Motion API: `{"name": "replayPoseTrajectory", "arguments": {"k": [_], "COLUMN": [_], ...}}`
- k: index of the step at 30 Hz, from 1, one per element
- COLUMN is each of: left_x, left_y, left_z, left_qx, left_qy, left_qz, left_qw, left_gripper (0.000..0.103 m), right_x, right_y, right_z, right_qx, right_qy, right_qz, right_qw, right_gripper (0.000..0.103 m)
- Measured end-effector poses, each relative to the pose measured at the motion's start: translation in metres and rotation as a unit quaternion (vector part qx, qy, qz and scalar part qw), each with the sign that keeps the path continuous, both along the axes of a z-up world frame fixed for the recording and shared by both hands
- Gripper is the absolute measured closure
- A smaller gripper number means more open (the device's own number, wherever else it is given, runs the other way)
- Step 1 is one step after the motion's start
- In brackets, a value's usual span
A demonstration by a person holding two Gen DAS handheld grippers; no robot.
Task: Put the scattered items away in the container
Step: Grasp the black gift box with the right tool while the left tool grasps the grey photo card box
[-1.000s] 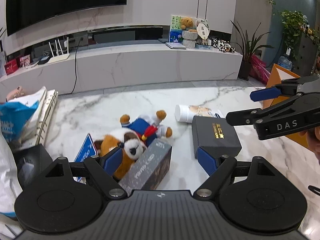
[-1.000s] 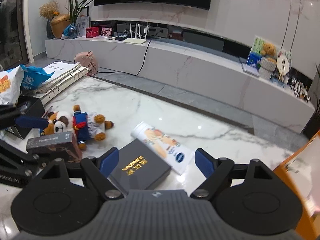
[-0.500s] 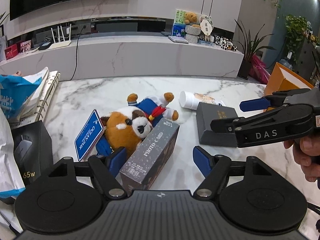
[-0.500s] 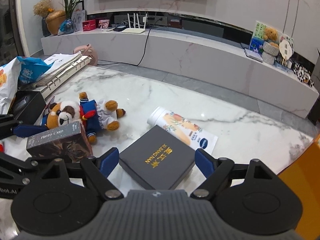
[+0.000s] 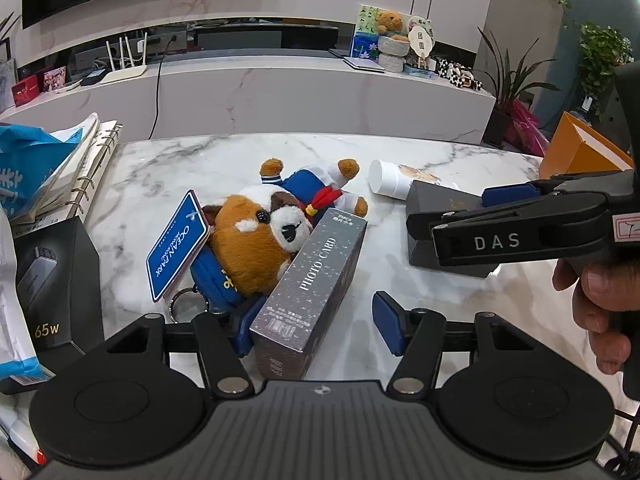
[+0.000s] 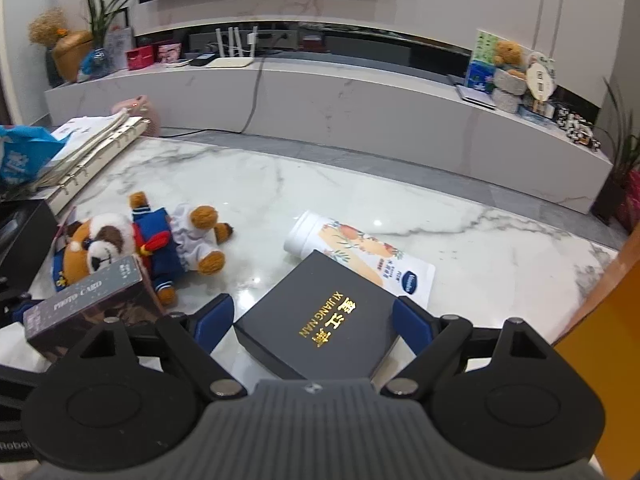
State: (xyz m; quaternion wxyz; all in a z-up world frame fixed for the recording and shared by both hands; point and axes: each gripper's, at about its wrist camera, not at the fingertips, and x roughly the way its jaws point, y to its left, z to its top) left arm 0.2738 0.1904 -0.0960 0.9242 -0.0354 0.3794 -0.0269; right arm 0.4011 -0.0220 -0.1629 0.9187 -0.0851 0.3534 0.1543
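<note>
A grey "PHOTO CARD" box (image 5: 316, 276) lies against a plush dog (image 5: 260, 236) on the marble table (image 5: 240, 152). My left gripper (image 5: 316, 330) straddles the box's near end. Its jaws are closing: the left pad is at the box's side, and the right pad still stands off it. My right gripper (image 6: 312, 320) is open around a dark box with gold lettering (image 6: 320, 320). Its jaws are opening slightly, with the pads just outside the box's corners. The right gripper (image 5: 446, 210) is seen over that dark box (image 5: 424, 208). An orange container (image 5: 580, 152) stands at the far right.
A white printed tube (image 6: 360, 256) lies behind the dark box. A blue "Ocean Park" tag (image 5: 176, 244) and a key ring sit by the plush. A black "65w" box (image 5: 56, 280), a ring binder (image 5: 92, 160) and a blue bag (image 5: 28, 160) crowd the left side.
The left jaws have narrowed around the photo card box. The right gripper has come down and forward, so the dark box now lies between its pads.
</note>
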Motion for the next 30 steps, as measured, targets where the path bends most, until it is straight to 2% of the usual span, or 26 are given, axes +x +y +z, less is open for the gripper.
{"name": "replayPoseTrajectory", "arguments": {"k": [11, 26, 28, 30], "left_x": [0.001, -0.001, -0.001, -0.001], "left_y": [0.001, 0.004, 0.004, 0.005], "left_z": [0.0, 0.002, 0.002, 0.003], "left_qx": [-0.005, -0.011, -0.01, -0.01], "left_qy": [-0.002, -0.004, -0.004, -0.004], "left_qz": [0.005, 0.002, 0.003, 0.006], "left_qw": [1.0, 0.9999, 0.9999, 0.9999], "left_gripper": [0.039, 0.042, 0.045, 0.053], "right_x": [0.0, 0.006, 0.008, 0.01], "right_y": [0.015, 0.015, 0.014, 0.012], "right_z": [-0.009, -0.018, -0.019, -0.02], "right_qx": [-0.037, -0.024, -0.021, -0.018], "right_qy": [-0.016, -0.001, 0.004, 0.006], "right_qz": [-0.048, -0.082, -0.081, -0.08], "right_qw": [0.998, 0.996, 0.996, 0.997], "right_gripper": [0.012, 0.007, 0.007, 0.008]}}
